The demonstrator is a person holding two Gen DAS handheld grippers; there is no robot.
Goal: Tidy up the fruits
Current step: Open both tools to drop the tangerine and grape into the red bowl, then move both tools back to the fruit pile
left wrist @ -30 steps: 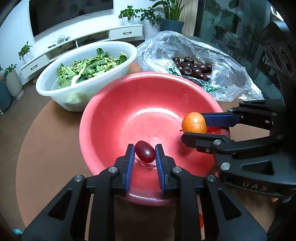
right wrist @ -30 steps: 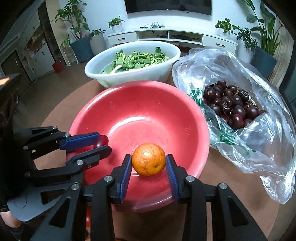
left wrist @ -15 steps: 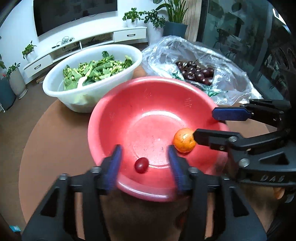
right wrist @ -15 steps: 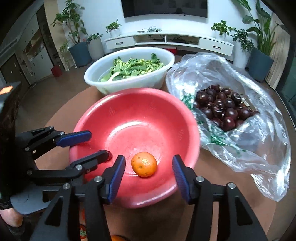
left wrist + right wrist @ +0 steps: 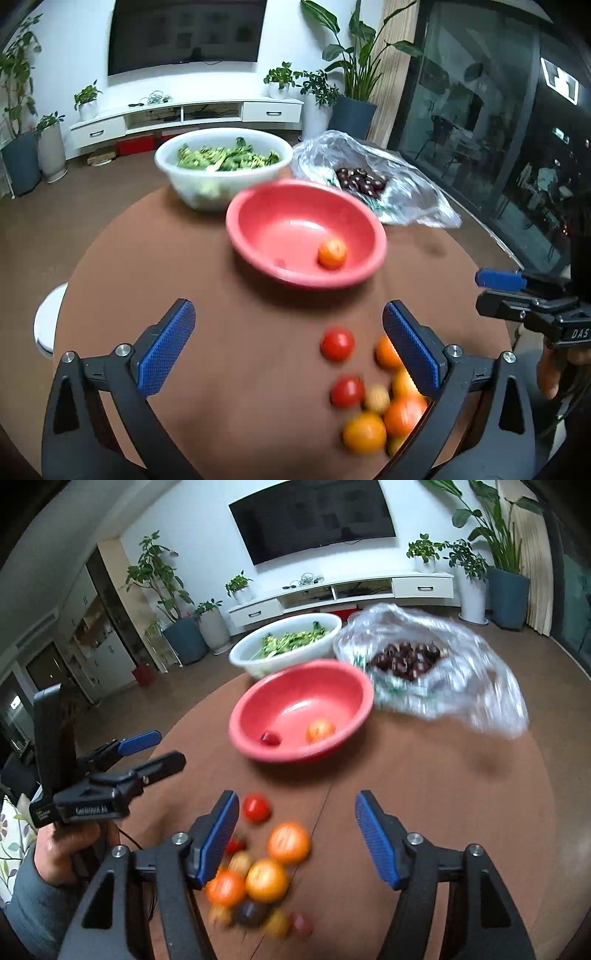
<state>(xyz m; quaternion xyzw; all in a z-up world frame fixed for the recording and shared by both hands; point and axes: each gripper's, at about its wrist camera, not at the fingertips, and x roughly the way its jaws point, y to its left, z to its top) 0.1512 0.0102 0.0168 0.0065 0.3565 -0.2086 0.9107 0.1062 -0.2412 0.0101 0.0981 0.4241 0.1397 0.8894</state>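
- Table (image 5: 258, 369), round and brown, fills the lower half of both wrist views; in the frames a second ago the red basin filled the centre of each view, and now it sits smaller, in the upper centre, so both grippers have backed off from it.
- Red basin (image 5: 255, 221) now holds two fruits that a second ago were clamped in the jaws: the orange (image 5: 332, 253) lies right of centre inside it, and the small dark-red fruit (image 5: 270, 738) lies at lower left of the bowl in the right wrist view.
- Left gripper (image 5: 291, 350): jaws have just been opening and stand spread wide, released, with nothing pressed between the pads.
- Right gripper (image 5: 295, 834): jaws have just been opening and stand apart, released; fruit shows between the pads in the frame but lies on the table, not gripped.
- Judgement: one delivery per hand is complete, and the next pick-up appears to be the step in hand.
- Loose fruit pile (image 5: 258, 878) sits at lower centre of the right wrist view and lower right of the left wrist view, near the table edge, well apart from the basin.
- Appearance: several orange round fruits clustered and touching, two small red ones (image 5: 337, 344) just beside the cluster, and a darker one low in the pile; motion blur prevents an exact count.
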